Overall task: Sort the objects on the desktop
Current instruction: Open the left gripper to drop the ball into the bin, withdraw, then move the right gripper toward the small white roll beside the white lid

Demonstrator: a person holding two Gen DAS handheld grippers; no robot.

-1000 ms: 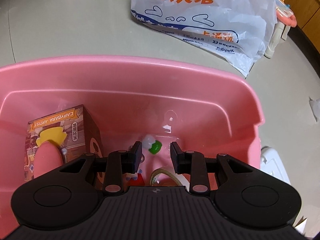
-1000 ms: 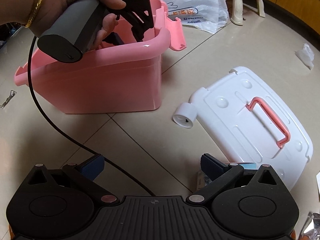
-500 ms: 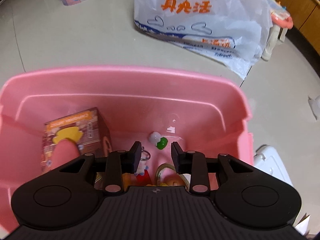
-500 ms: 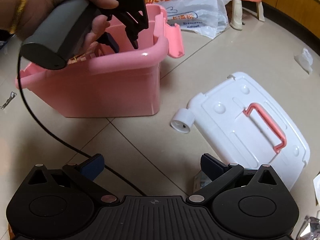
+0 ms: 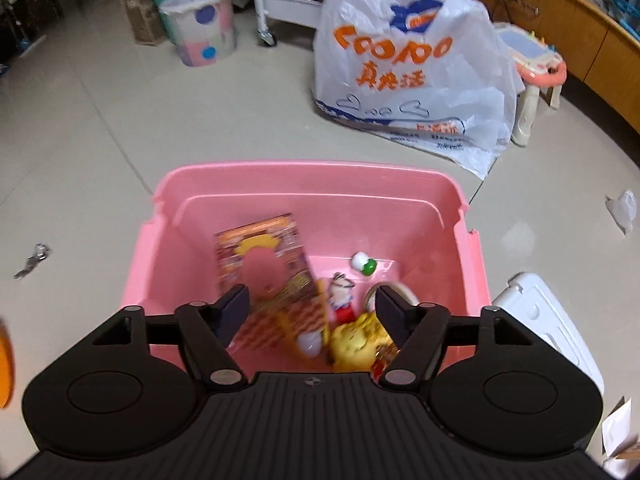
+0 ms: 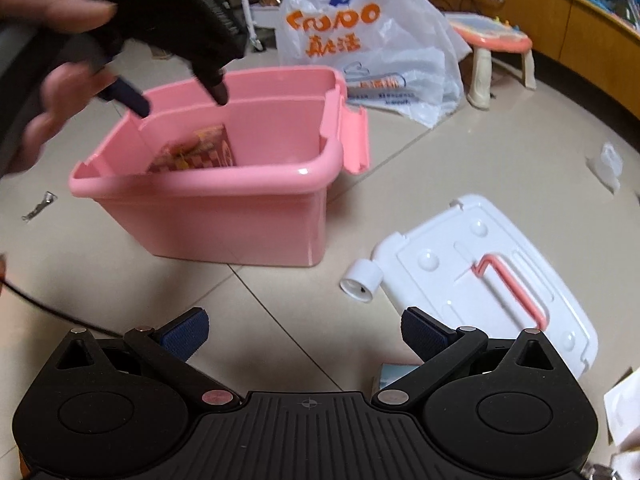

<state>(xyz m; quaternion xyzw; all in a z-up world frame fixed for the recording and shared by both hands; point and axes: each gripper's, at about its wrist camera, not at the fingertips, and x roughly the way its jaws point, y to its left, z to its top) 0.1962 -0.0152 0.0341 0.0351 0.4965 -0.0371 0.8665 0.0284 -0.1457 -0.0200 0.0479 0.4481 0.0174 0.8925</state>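
Observation:
A pink bin [image 5: 312, 172] stands on the tiled floor and holds a printed box [image 5: 260, 248], a green-and-white ball [image 5: 364, 263], a red-and-white figure [image 5: 340, 296] and a yellow toy [image 5: 356, 340]. My left gripper [image 5: 311, 300] hangs above the bin's near side. Its jaws are opening and nothing is pressed between the pads. In the right wrist view a hand holds the left gripper [image 6: 180, 102] over the bin [image 6: 208, 182]. My right gripper [image 6: 304, 320] is open over bare floor tiles, empty. A light blue box [image 6: 394, 374] lies partly under its right finger.
A white lid [image 6: 500, 248] with a pink handle lies right of the bin, a white cylinder [image 6: 362, 278] beside it. Behind are a printed plastic bag [image 5: 408, 80], a toy stool [image 6: 496, 40] and a dotted bucket [image 5: 202, 24]. A metal clip [image 5: 34, 258] lies on the floor left.
The left gripper has risen up and back out of the bin and its jaws have spread wider. The right gripper has lifted slightly, staying open.

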